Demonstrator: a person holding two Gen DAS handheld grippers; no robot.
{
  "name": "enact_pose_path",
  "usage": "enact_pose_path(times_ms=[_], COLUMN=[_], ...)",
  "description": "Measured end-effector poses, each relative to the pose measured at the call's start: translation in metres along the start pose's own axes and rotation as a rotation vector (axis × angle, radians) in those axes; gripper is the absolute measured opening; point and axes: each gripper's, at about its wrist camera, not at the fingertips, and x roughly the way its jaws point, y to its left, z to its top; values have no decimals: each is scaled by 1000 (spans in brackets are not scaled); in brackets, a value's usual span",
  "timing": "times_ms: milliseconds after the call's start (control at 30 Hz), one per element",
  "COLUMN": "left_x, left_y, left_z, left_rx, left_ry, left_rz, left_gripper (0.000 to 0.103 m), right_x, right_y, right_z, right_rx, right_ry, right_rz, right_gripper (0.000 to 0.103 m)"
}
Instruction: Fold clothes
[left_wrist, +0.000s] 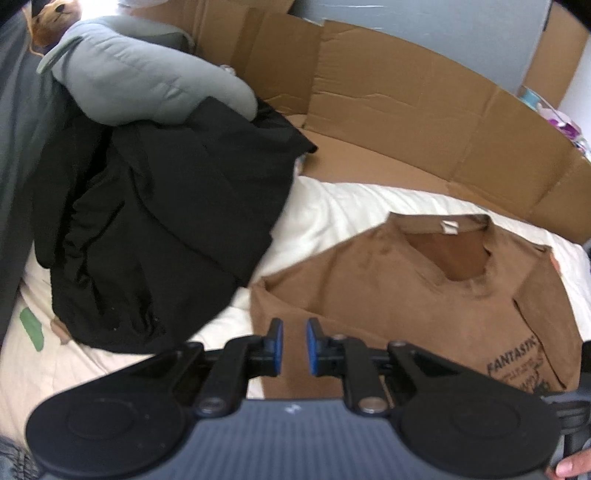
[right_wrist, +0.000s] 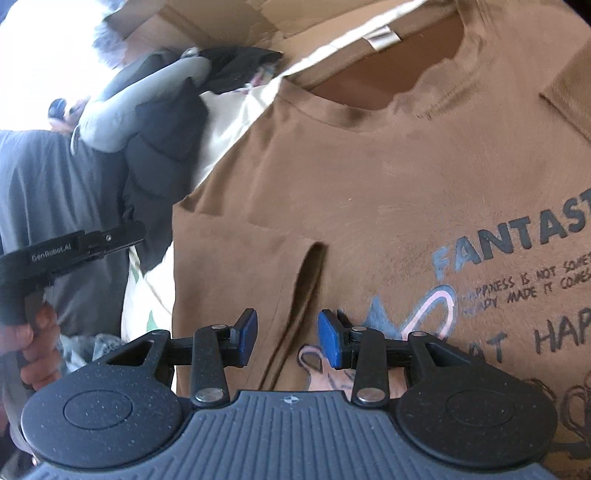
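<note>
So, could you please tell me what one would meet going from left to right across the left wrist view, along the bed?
Green patch on the cream bedding → pile of black clothes → brown printed T-shirt → a fingertip at the lower right edge.

Cream bed cover (left_wrist: 332, 210), brown T-shirt (left_wrist: 388, 280) spread flat, black jacket (left_wrist: 166, 229) heaped

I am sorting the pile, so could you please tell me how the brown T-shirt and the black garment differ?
The brown T-shirt lies spread flat on the white bedding; the black garment sits crumpled in a heap. The T-shirt carries printed lettering; the black garment shows none. A grey padded garment rests on the black one; nothing lies on the T-shirt. Both lie on the same bedding.
</note>
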Motion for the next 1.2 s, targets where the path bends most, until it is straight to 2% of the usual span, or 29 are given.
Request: enact_pose_path(times_ms=[333, 467, 533, 567, 600, 633, 667, 800, 900, 967, 1000, 1033, 1200], left_x=[16, 27, 32, 33, 35, 36, 38, 50, 64, 71, 73, 76, 87], left_y=[22, 29, 31, 32, 32, 32, 32, 25, 23, 24, 24, 24, 25], left_z=[15, 21, 25, 27, 29, 30, 32, 39, 40, 40, 39, 39, 39], left_rx=[-39, -55, -71, -78, -86, -92, -95, -86, -81, -89, -85, -81, -73], left_ry=[10, 30, 36, 35, 35, 35, 40, 94, 144, 157, 157, 159, 174], left_rz=[44, 59, 55, 50, 45, 40, 36, 35, 63, 68, 71, 75, 103], left_gripper=[15, 15, 15, 15, 15, 15, 15, 26, 26, 21, 14, 11, 9], right_x=[20, 26, 29, 30, 31, 32, 30, 17, 8, 5, 4, 2, -1], right_y=[-16, -26, -23, -21, -19, -17, -16, -11, -10, -10, -10, -10, -1], right_z=[15, 26, 30, 31, 32, 33, 33, 31, 29, 29, 29, 29, 28], right_rx=[105, 184, 180, 169, 159, 149, 136, 102, 78, 69, 64, 58, 6], right_ry=[-10, -4, -3, 1, 9, 15, 13, -7, -20, -26, -29, -32, -44], right_rz=[98, 142, 143, 137, 129, 119, 114, 138, 141, 139, 138, 137, 113], right_gripper=[44, 40, 39, 30, 12, 4, 1, 0, 0, 0, 0, 0, 0])
